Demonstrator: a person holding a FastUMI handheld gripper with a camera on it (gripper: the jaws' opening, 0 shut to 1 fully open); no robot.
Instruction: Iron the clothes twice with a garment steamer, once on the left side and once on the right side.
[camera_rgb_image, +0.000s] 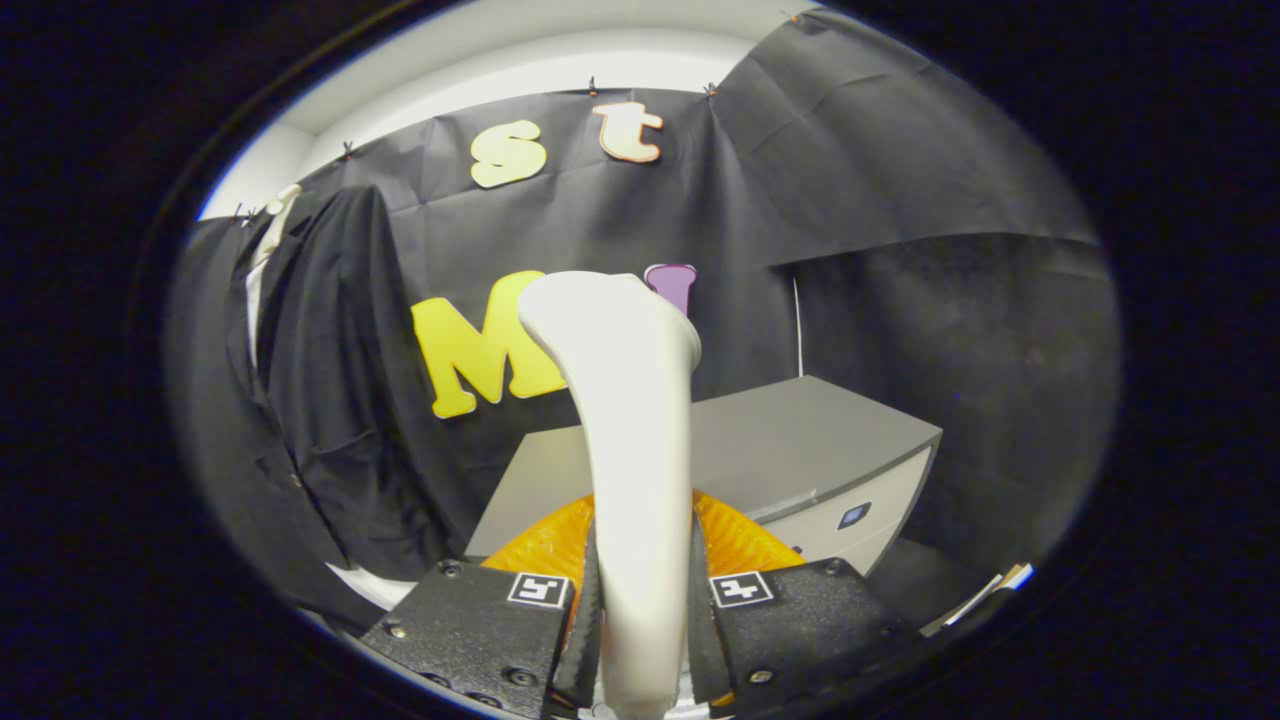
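Black-draped booth, dark suit jacket (300, 400) hanging off to my left, steamer in hand.
My gripper (640, 610) clamps the white garment steamer (635, 450) upright between both fingers; I'd swing its head leftward, square against the jacket front, past the grey cabinet (800, 450).

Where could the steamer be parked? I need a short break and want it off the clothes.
The gripper is shut on the steamer. The grey cabinet top beyond the fingers is bare from the booth wall to its front edge. The space beside the hanging black jacket is crowded by cloth.
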